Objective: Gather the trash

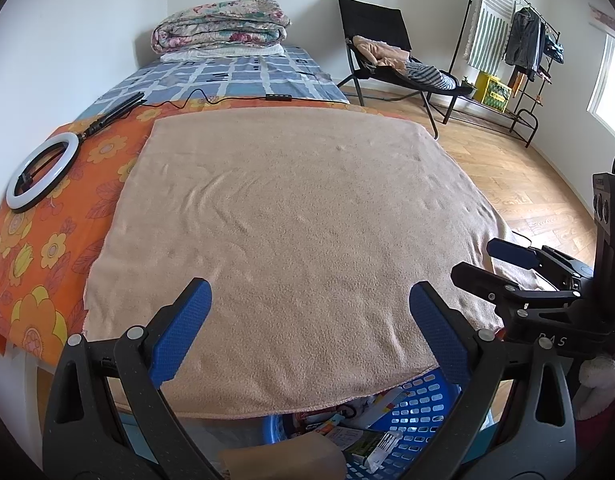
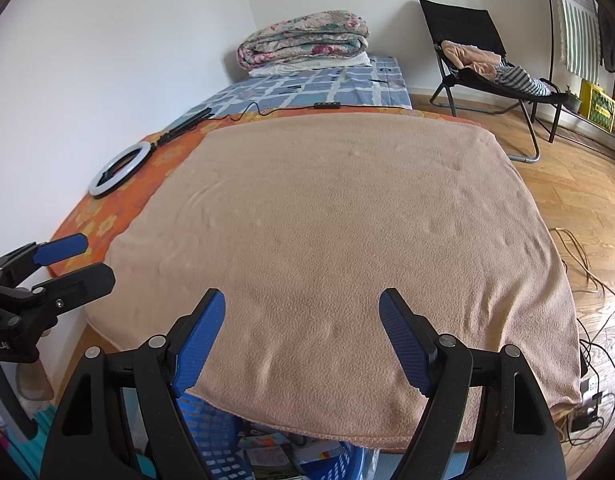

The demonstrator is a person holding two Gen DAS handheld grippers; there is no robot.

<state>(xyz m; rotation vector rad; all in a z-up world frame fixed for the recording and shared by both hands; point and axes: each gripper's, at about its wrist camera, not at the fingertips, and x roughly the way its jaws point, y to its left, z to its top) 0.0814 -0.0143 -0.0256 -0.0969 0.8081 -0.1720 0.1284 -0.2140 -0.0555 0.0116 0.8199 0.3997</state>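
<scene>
A blue plastic basket (image 1: 423,404) sits below the near edge of the bed and holds paper and packaging trash (image 1: 355,436); it also shows in the right wrist view (image 2: 219,436). My left gripper (image 1: 309,304) is open and empty, above the basket and the near edge of a peach blanket (image 1: 291,232). My right gripper (image 2: 301,316) is open and empty over the same blanket (image 2: 347,220). Each gripper shows in the other's view: the right one (image 1: 507,264) at the right, the left one (image 2: 71,260) at the left. No loose trash shows on the blanket.
A ring light (image 1: 43,172) with its cable lies on the orange floral sheet (image 1: 47,240) at the left. Folded quilts (image 1: 223,26) sit at the bed's far end. A black chair with clothes (image 1: 387,52), a clothes rack (image 1: 511,52) and floor cables (image 2: 587,280) stand right.
</scene>
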